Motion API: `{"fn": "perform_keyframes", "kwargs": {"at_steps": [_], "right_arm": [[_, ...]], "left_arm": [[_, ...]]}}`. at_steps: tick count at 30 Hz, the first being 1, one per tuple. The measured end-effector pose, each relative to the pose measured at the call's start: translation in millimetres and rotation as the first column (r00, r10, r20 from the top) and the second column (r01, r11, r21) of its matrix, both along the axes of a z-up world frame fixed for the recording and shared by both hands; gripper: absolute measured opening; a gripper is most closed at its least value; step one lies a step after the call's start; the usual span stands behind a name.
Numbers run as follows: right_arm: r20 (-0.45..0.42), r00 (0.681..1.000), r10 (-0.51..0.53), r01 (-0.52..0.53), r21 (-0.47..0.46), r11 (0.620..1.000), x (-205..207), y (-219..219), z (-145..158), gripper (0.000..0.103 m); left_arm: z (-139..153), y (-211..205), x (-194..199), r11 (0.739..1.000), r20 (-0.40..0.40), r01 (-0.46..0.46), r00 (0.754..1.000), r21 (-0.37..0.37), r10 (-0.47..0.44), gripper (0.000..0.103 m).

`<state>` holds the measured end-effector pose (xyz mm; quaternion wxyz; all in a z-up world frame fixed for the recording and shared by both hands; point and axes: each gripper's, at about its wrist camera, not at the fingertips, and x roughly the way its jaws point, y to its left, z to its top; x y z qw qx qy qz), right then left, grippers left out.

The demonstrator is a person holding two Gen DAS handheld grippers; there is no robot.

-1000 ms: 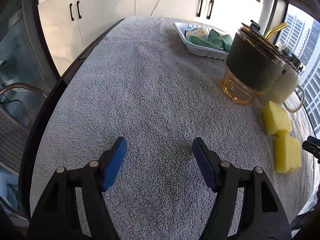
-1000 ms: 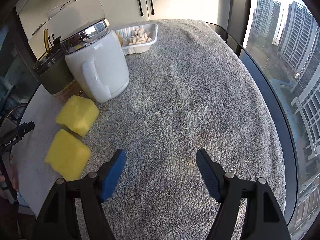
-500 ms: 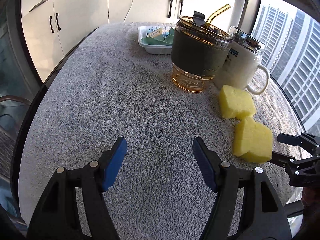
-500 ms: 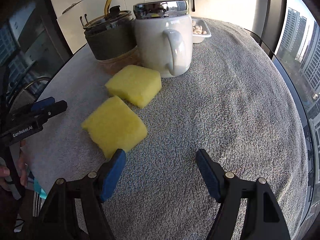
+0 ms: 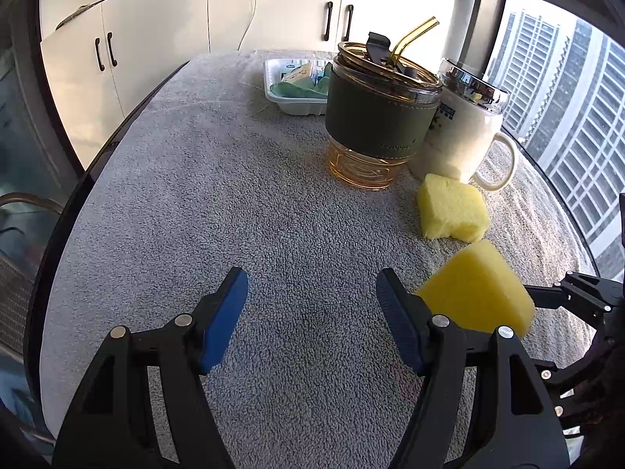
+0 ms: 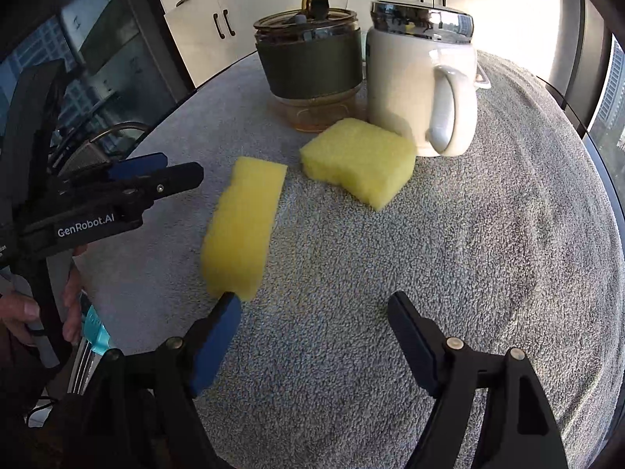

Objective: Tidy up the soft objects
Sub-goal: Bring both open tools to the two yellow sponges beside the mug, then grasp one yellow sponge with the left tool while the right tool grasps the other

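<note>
Taking the white mug (image 6: pixel 420 90) as the landmark, the left claw (image 6: pixel 156 170) comes in from the far left of the right wrist view, well to the left of the mug and nearer the viewer than it, its jaws spread with nothing between them. Next to the right is the near sponge (image 6: pixel 242 226), a yellow block tipped up on an edge, its long axis running from the viewer toward the mug. Its lower corner appears to touch the tip of the left finger (image 6: pixel 218 336) of the right claw (image 6: pixel 312 336). That claw's jaws have just been opening and stand wide, with only the grey towel of the tabletop (image 6: pixel 488 254) between them. So the near sponge lies just left of the right claw's gap, and the right claw is judged the nearer. The second sponge (image 6: pixel 357 160) lies flat against the mug's foot.
</note>
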<state>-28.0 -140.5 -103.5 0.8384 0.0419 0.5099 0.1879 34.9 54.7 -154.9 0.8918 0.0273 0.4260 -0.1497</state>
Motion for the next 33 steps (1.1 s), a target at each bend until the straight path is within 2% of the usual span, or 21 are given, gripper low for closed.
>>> {"fn": "perform_keyframes", "kwargs": {"at_steps": [4, 6, 10, 11, 12, 13, 15, 18, 22, 26, 29, 33], "right_arm": [[-0.005, 0.999, 0.044, -0.043, 0.075, 0.996, 12, 14, 1, 0.081], [-0.01, 0.998, 0.055, -0.054, 0.117, 0.992, 15, 23, 2, 0.081], [0.017, 0.999, 0.05, -0.052, 0.146, 0.988, 19, 40, 5, 0.079], [0.02, 0.999, 0.047, -0.05, 0.155, 0.987, 21, 43, 5, 0.069], [0.017, 0.998, 0.057, -0.059, 0.166, 0.984, 22, 46, 4, 0.045], [0.0, 0.997, 0.074, -0.073, 0.167, 0.983, 24, 50, 2, 0.032], [-0.016, 0.998, 0.066, -0.062, 0.158, 0.986, 20, 53, 0, 0.027], [-0.019, 0.999, 0.033, -0.03, 0.167, 0.985, 13, 37, 1, 0.027], [-0.033, 0.999, -0.041, 0.045, 0.158, 0.986, 3, 17, 0, 0.027], [-0.054, 0.995, -0.09, 0.098, 0.179, 0.979, -7, 1, -5, 0.027], [-0.065, 0.991, -0.113, 0.124, 0.195, 0.973, -11, -5, -7, 0.027], [-0.063, 0.99, -0.123, 0.133, 0.195, 0.972, -16, -7, -8, 0.027]], "left_arm": [[-4, -2, 3, 1.0, -0.019, 0.001, 1.0, 0.018, 0.0, 0.067], [-6, -3, 4, 1.0, -0.036, 0.009, 0.999, 0.003, -0.009, 0.067], [-5, -11, 3, 0.999, -0.034, 0.04, 0.999, -0.008, -0.04, 0.067], [-5, -14, 3, 0.999, -0.032, 0.055, 0.998, -0.002, -0.055, 0.067], [-4, -18, 4, 0.997, -0.029, 0.072, 0.997, 0.005, -0.072, 0.067], [-2, -23, 5, 0.996, -0.024, 0.089, 0.996, 0.012, -0.088, 0.067], [1, -34, 7, 0.993, -0.012, 0.12, 0.993, 0.005, -0.12, 0.067], [2, -56, 12, 0.984, -0.022, 0.176, 0.984, -0.015, -0.176, 0.067], [1, -91, 22, 0.962, -0.06, 0.254, 0.964, -0.095, -0.26, 0.067], [-3, -125, 33, 0.956, -0.072, 0.284, 0.954, -0.075, -0.289, 0.067], [-5, -139, 42, 0.967, -0.059, 0.252, 0.966, -0.022, -0.253, 0.069], [-7, -146, 53, 0.973, -0.086, 0.23, 0.97, -0.001, -0.229, 0.069]]}}
